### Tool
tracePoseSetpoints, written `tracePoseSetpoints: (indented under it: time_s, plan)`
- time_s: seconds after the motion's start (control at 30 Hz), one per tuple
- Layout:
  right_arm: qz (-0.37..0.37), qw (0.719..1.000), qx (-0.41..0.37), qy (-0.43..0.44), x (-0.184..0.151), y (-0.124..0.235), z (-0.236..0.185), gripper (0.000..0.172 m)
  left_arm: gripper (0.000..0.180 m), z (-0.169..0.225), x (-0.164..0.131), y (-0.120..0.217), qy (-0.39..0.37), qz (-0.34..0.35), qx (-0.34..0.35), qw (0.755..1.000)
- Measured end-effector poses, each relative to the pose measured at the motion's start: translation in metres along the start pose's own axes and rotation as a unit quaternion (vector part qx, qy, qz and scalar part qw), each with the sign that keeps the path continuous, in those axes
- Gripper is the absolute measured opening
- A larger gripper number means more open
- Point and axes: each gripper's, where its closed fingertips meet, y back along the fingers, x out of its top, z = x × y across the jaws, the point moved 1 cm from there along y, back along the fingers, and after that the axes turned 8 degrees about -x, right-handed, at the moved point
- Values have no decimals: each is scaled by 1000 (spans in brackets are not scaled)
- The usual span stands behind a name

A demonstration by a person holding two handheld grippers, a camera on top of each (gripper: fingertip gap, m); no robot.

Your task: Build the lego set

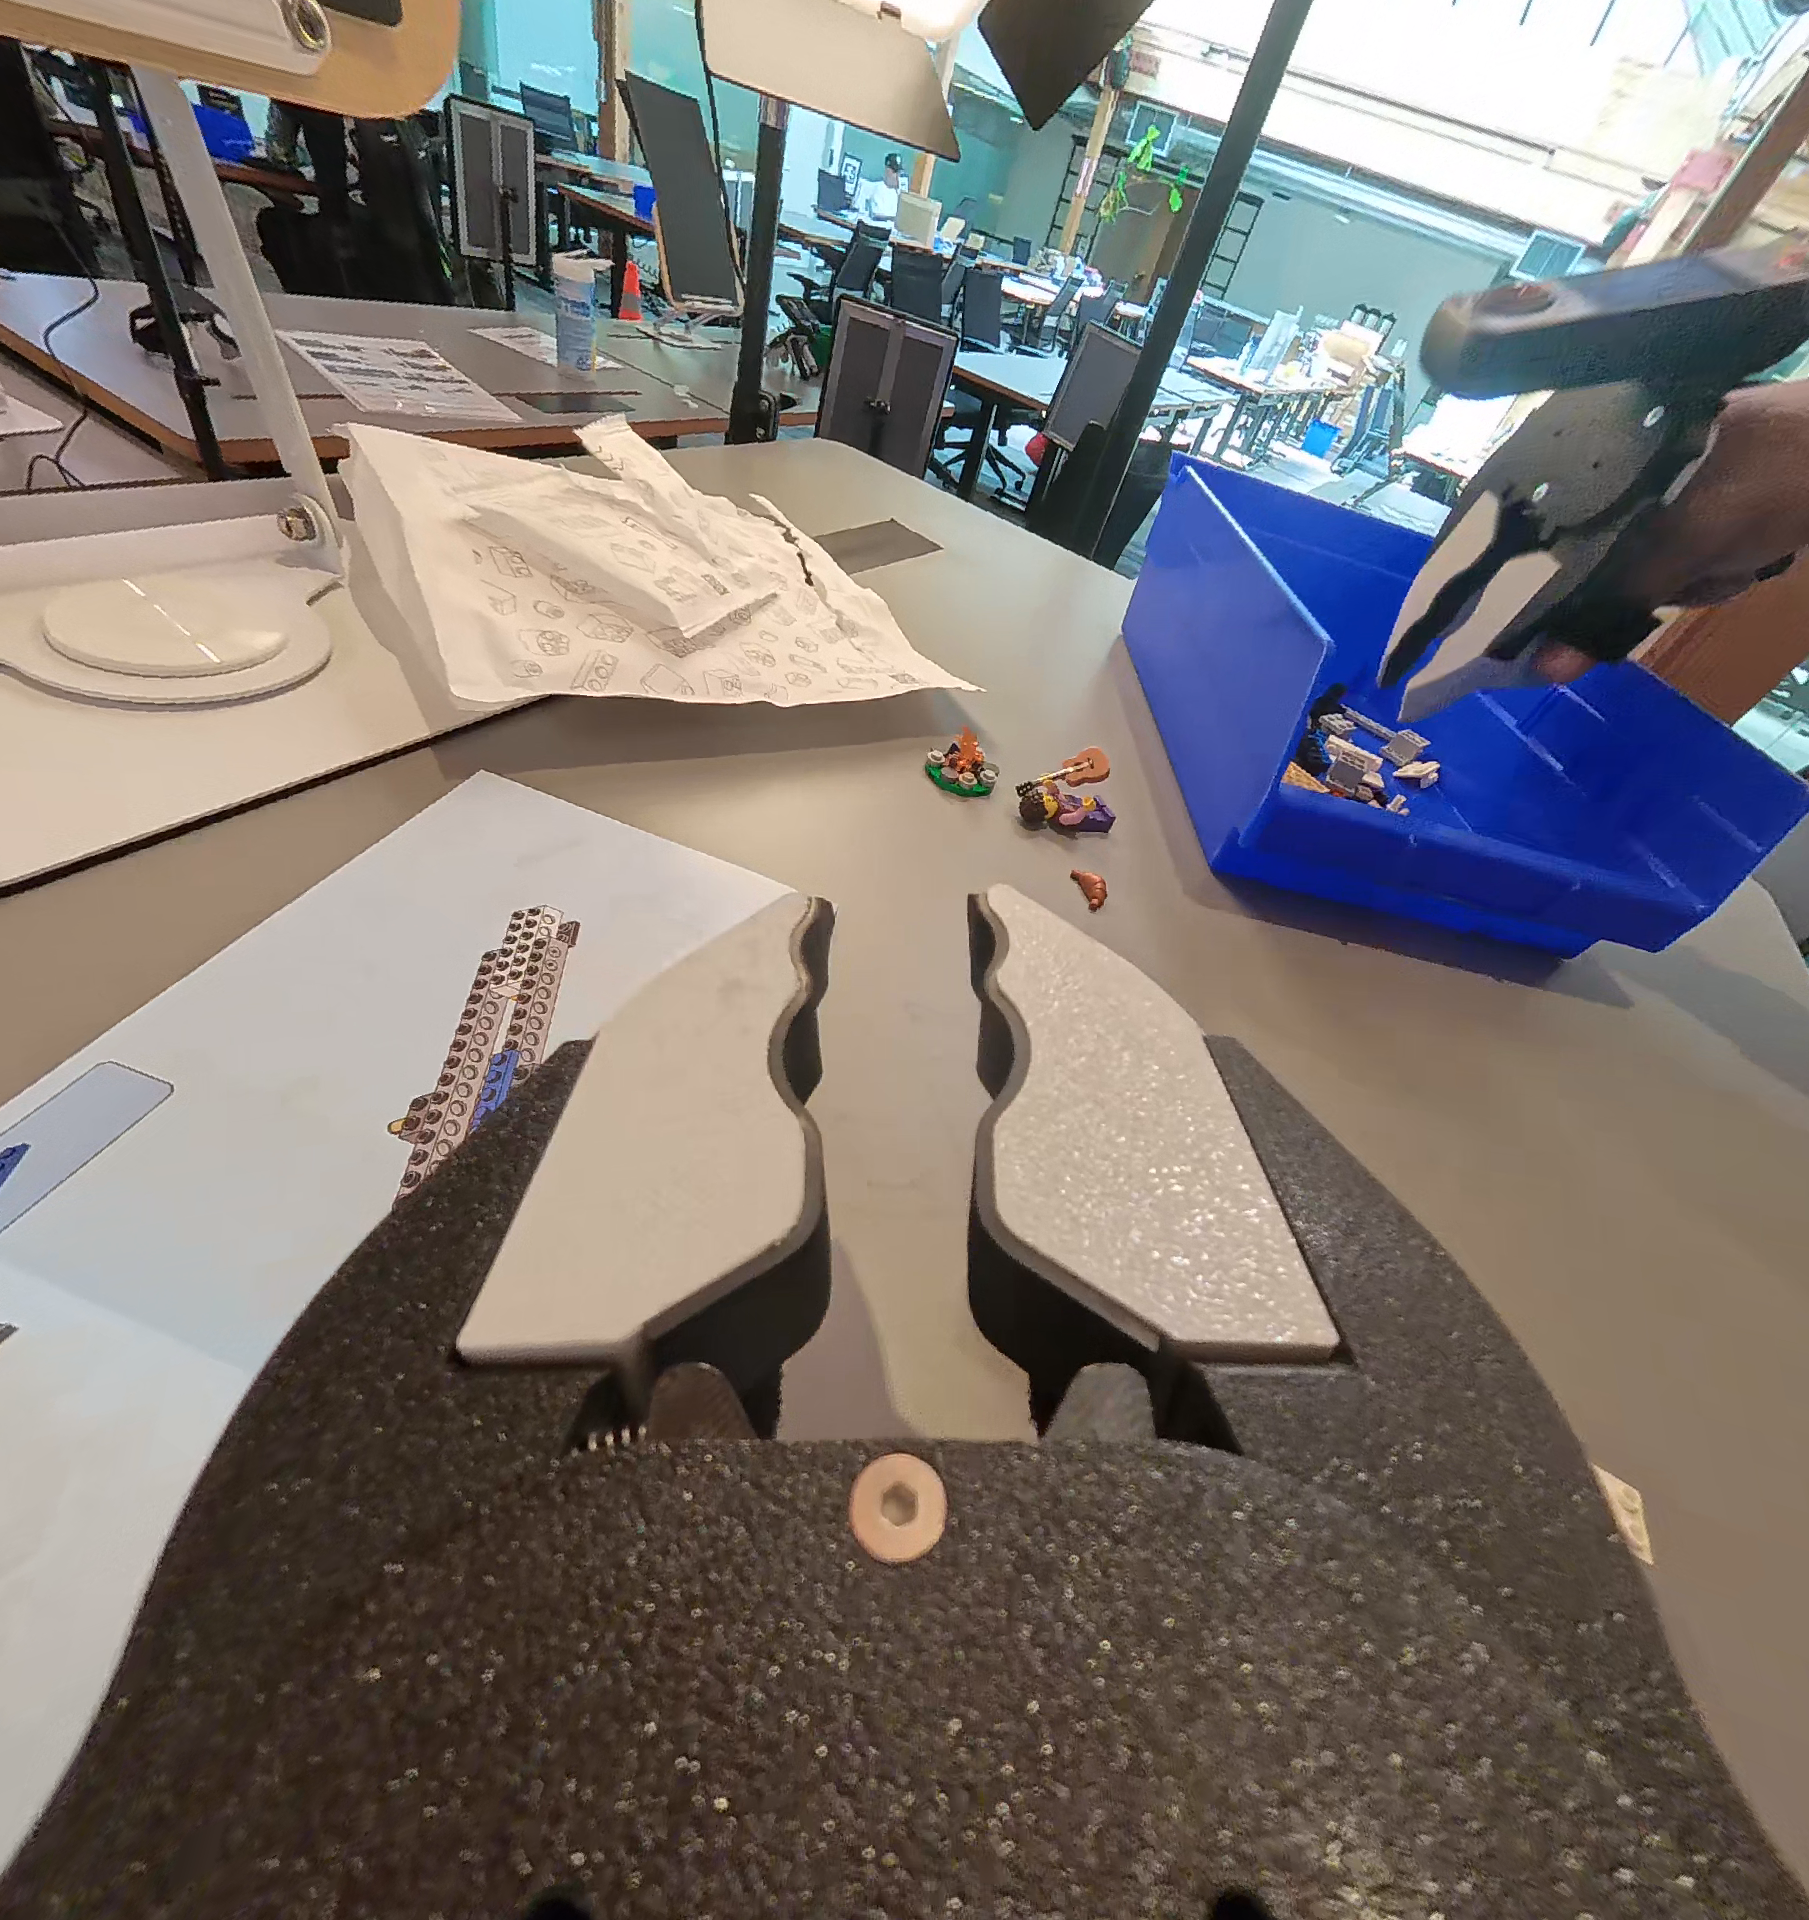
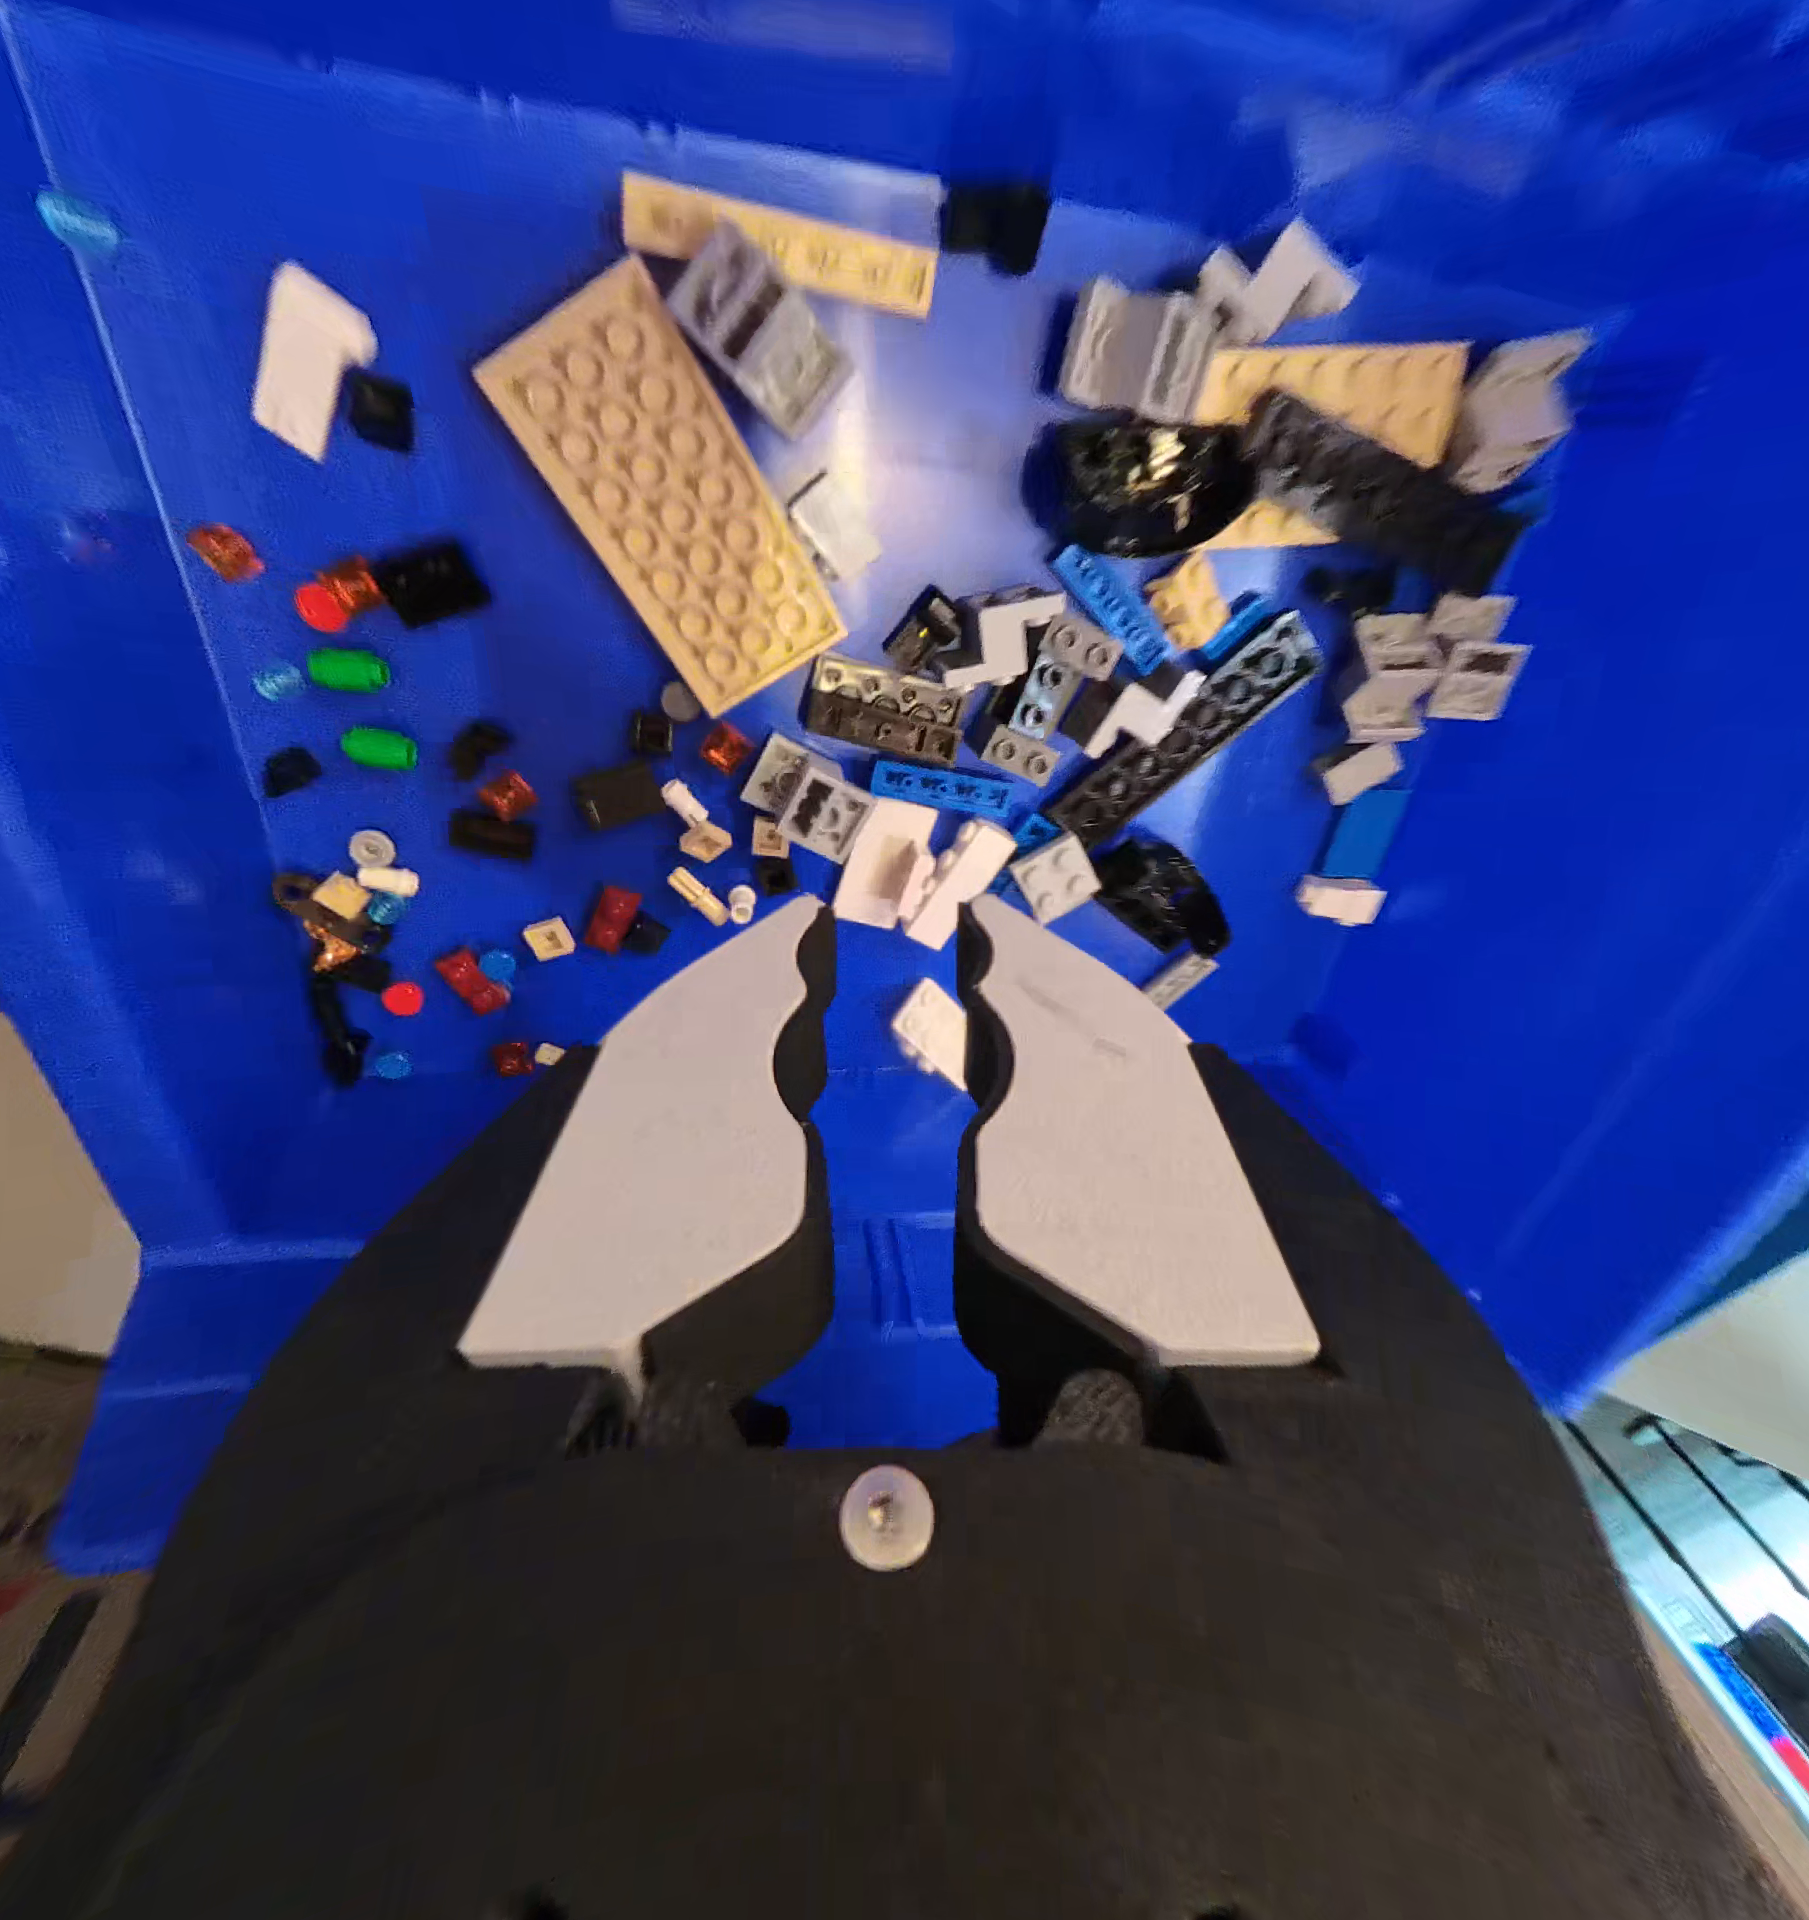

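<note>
— Blue plastic all round my right gripper: it hangs inside the blue bin, fingers parted with nothing pressed between them.

— What lies nearest its tips?

— Two white bricks, touching each other, just beyond the tips and a little to their right. Their long axes run slantwise, roughly in line with the fingers. A small white plate lies on the bin floor below the gap, hard against the right finger; the picture is smeared, so I cannot tell whether it touches the pad.

— And farther into the bin?

— A tan studded plate beyond the bricks to the left, with grey, black and blue pieces heaped to the right.

— Your left gripper?

— My left gripper is also apart and bare, low over the grey tabletop, well short of the bin. An instruction booklet lies left of it; a minifigure, a guitar piece and a small campfire build lie between it and the bin. The right one is far nearer the bricks.
</note>
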Motion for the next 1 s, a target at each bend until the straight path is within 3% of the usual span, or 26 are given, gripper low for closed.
tracePoseSetpoints:
  time_s: [0.17, 0.5, 0.7, 1.0]
  plan:
    - [-37, 999, 28, 16, -11, -23, -8, 22, 26, -1, 0, 0, 6, 1, -3, 1000]
    - [-60, 998, -3, 24, -16, -35, -1, 19, 26, 0, 0, -1, 4, -2, -2, 1000]
    - [-72, 996, -34, 47, -15, -36, 3, 6, 26, 0, 0, 0, 3, 0, 0, 1000]
    - [-43, 994, -78, 57, -12, -19, 12, 5, 26, -1, 0, 0, 9, 2, -2, 1000]
